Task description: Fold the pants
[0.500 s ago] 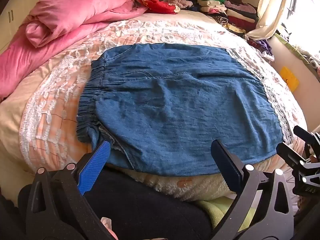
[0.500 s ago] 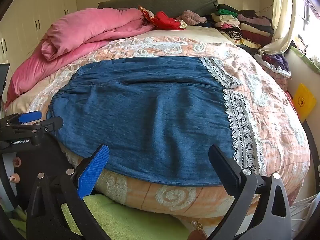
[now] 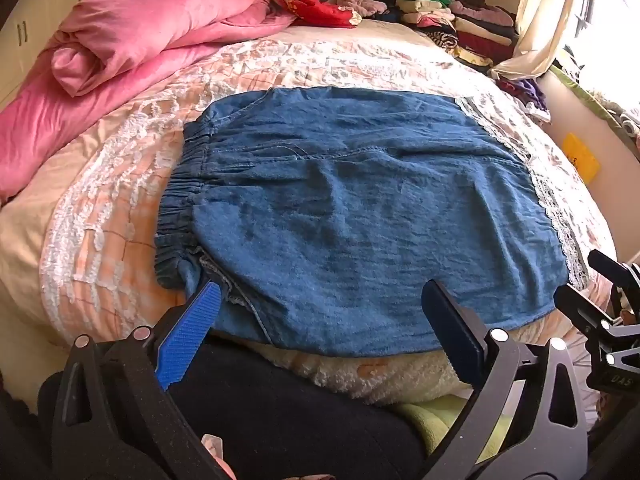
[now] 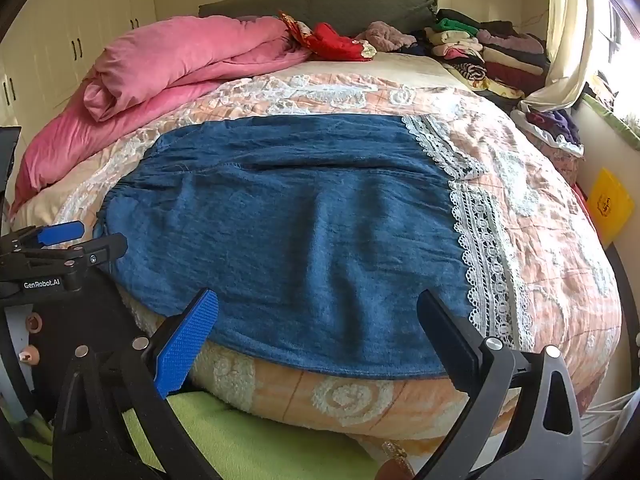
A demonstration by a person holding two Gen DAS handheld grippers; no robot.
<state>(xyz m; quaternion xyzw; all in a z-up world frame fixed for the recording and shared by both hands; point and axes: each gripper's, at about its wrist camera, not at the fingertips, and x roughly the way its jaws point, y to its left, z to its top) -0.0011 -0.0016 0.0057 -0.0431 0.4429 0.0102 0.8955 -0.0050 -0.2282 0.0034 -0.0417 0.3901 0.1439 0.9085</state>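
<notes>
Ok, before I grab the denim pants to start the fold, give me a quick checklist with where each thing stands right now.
1. Left hand-held gripper open: ok.
2. Right hand-held gripper open: ok.
3. Denim pants spread flat on the quilt: ok, slight wrinkles.
4. Elastic waistband in view: ok.
5. Lace hem reachable by right gripper: ok, likely.
6. Either gripper holding fabric: not ok, none yet.

Left hand-held gripper [image 3: 320, 320]: black angular frame, silver rivets, one ribbed blue pad, one dark pad.
Right hand-held gripper [image 4: 318, 326]: identical build.
Marking: white "GenRobot.AI" lettering.
Clothing: black garment [image 3: 280, 408].
</notes>
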